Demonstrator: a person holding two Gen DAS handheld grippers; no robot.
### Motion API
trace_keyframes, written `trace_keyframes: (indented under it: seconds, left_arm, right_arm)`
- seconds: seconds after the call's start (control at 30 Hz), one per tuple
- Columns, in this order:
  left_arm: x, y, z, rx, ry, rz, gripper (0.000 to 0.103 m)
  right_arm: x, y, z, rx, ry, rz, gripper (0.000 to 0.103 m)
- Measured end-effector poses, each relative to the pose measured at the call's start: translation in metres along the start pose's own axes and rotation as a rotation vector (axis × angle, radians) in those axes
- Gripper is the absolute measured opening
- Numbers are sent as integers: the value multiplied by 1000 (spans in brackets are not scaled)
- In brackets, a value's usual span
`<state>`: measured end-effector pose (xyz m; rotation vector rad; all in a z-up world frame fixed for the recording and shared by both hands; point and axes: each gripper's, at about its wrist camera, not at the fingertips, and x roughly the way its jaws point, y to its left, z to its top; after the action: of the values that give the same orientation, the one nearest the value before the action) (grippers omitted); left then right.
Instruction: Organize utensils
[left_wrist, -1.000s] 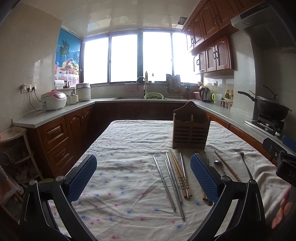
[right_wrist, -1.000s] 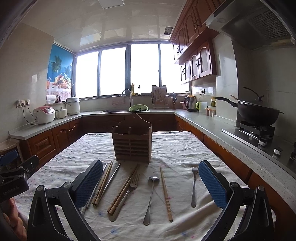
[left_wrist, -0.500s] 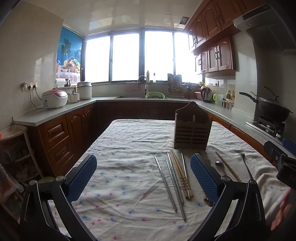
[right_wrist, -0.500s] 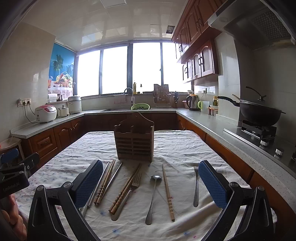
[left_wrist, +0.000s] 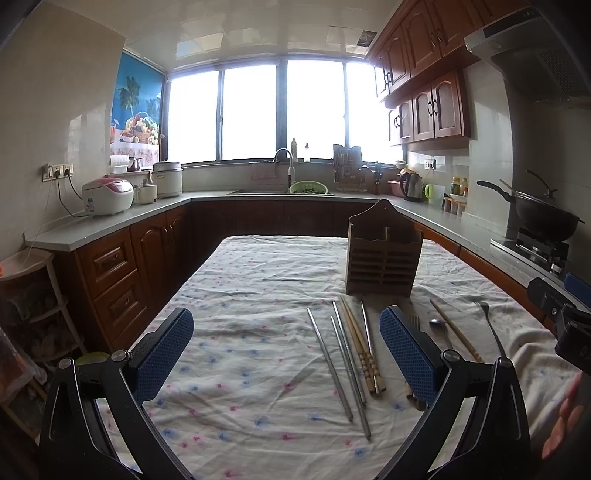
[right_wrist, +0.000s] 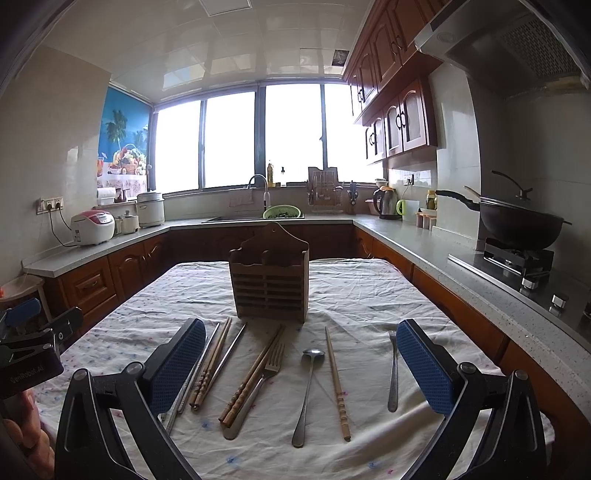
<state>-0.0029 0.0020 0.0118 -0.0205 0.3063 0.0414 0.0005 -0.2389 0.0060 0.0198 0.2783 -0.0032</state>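
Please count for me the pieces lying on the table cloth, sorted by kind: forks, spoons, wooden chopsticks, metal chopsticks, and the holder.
Silver metal forks: 2
Silver metal spoon: 1
Brown wooden chopsticks: 5 single sticks
Thin silver metal chopsticks: at least 3; they overlap
Brown wooden slatted utensil holder: 1
Total: at least 12
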Motion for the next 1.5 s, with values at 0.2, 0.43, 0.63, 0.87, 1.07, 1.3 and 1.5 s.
trace_keyframes:
  seconds: [0.2,0.43,0.63,0.87,1.07,1.3,1.5]
  left_arm:
    - [3,-2,-1,0,9,-4,103]
    - [10,0,-1,-9,34,-10,103]
    - [30,9,-1,-37,106,-34,103]
    - [67,13,2,-31,212,-38,103]
    - [102,10,7,-18,280,-58,103]
    - [148,-1,10,11,367,-86,100]
    - [185,-6,10,17,448,-117,90]
  right_arm:
    - [1,-1,0,-2,3,0,103]
    - [6,-1,-1,4,21,7,103]
    - [24,-6,-3,25,99,54,103]
    - [51,-20,0,51,170,87,103]
    - [83,-31,1,85,239,91,102]
    - [134,-37,2,135,352,149,78]
    - [181,-27,-1,170,446,199,47]
